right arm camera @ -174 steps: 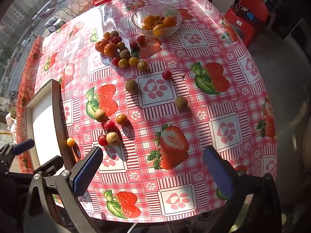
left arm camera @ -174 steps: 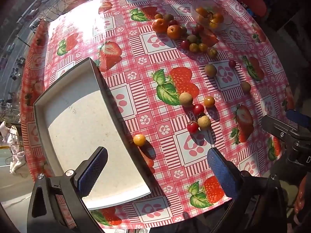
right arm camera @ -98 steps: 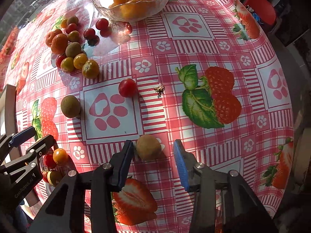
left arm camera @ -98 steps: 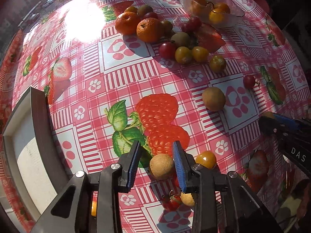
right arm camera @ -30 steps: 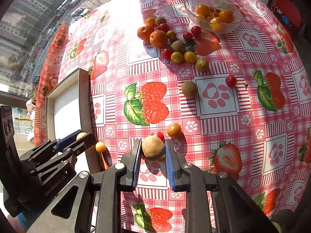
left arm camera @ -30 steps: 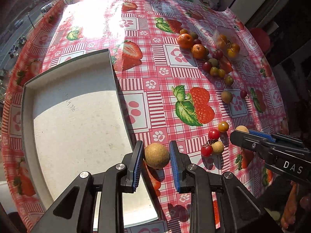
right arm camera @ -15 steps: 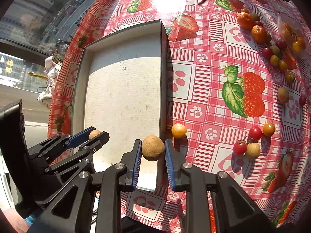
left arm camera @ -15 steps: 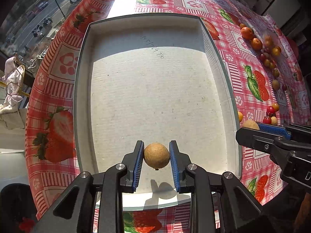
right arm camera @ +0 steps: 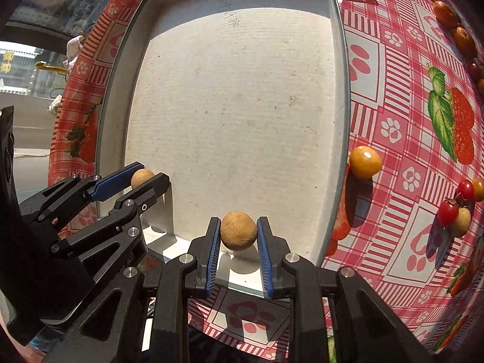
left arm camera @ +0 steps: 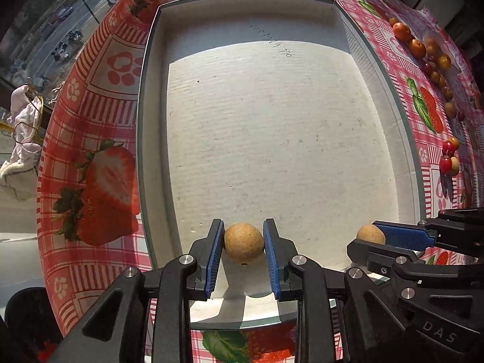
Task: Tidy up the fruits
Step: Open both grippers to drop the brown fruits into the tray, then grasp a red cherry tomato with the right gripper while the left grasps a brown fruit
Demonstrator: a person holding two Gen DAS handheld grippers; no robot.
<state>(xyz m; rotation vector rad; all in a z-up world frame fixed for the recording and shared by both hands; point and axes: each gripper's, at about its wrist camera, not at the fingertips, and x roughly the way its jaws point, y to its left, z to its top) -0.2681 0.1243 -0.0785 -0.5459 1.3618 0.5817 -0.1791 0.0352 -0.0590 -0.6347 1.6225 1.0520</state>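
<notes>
My left gripper (left arm camera: 243, 243) is shut on a round tan longan (left arm camera: 243, 243) and holds it low over the near end of the white tray (left arm camera: 142, 127). My right gripper (right arm camera: 238, 235) is shut on a second tan longan (right arm camera: 238, 230), also over the tray's near end (right arm camera: 345, 90). In the left wrist view the right gripper (left arm camera: 375, 237) shows at the right with its longan (left arm camera: 368, 234). In the right wrist view the left gripper (right arm camera: 145, 180) shows at the left with its longan (right arm camera: 141, 177). The tray's floor holds no fruit.
A yellow cherry tomato (right arm camera: 365, 158) lies against the tray's right wall. Red tomatoes and a pale longan (right arm camera: 453, 211) sit further right on the strawberry tablecloth. Oranges and several small fruits (left arm camera: 423, 51) lie at the far right. The table edge is at the left.
Both grippers have moved left and down over the tray's near end with their longans. The right gripper has crossed from the tray's right wall to above its floor.
</notes>
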